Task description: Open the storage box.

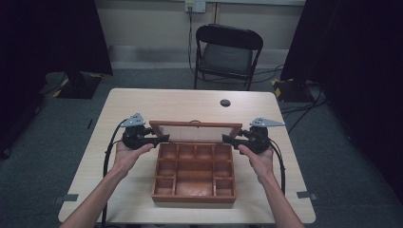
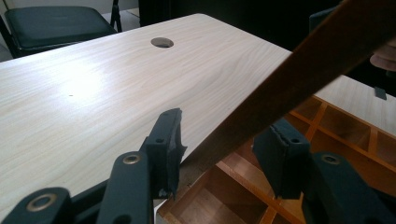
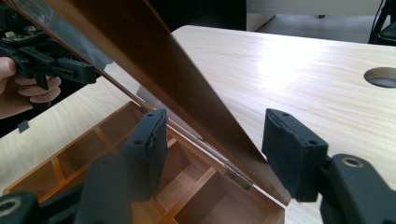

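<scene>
**High view: a box lid held up from both ends**

High view shows the pale wooden bench carrying a brown compartment box at its middle, nearer the person's edge. Its hinged lid stands raised along the far side, tilted rather than fully upright, and seems to stay there only because a tool meets it at each end.

The left tongs reach in at the lid's left edge and the right tongs at its right edge, which looks like a way to swing the lid evenly without twisting the hinges. In the left gripper view the lid's frame passes between spread jaws, with a visible gap on each side; the right gripper view shows the same, so both tongs read as released, straddling the lid, not clenched on it.

The compartments look empty. A folding chair stands beyond the bench. No brand, label or writing can be read anywhere.
</scene>
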### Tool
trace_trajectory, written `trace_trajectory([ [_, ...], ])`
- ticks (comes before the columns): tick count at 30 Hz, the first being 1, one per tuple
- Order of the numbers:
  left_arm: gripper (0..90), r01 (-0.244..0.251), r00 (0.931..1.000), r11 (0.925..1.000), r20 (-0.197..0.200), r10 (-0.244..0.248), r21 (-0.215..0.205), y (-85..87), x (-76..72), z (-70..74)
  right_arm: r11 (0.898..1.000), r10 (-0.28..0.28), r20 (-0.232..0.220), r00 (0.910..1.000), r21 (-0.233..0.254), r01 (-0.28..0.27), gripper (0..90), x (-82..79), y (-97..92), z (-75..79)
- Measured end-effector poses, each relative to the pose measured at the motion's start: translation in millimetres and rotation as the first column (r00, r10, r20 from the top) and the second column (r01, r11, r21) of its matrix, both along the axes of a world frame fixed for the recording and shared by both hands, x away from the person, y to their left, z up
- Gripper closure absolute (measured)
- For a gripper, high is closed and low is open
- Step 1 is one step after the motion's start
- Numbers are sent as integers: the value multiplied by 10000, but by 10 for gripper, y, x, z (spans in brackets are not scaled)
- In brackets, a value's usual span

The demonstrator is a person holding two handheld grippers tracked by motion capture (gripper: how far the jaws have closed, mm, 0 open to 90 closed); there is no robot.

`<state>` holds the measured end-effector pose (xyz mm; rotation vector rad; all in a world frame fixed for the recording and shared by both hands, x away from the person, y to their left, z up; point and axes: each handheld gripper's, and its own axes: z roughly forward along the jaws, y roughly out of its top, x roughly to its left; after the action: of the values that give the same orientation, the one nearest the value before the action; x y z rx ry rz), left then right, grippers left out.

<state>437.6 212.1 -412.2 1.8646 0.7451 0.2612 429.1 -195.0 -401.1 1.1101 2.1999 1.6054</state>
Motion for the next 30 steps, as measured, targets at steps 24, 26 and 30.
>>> trace_trajectory([
  [24,527,-156,9996,9998,-229,153,-128,-13,179,-102,9993,-326,-430,9985,168,333,450,195,18,-198],
  [26,529,-216,9996,9996,-212,212,-203,-14,196,-111,9991,-385,-462,9982,185,394,461,211,14,-214],
  [30,531,-274,9993,9996,-262,272,-69,-25,230,-145,9988,-450,-525,9976,191,460,472,248,17,-242],
])
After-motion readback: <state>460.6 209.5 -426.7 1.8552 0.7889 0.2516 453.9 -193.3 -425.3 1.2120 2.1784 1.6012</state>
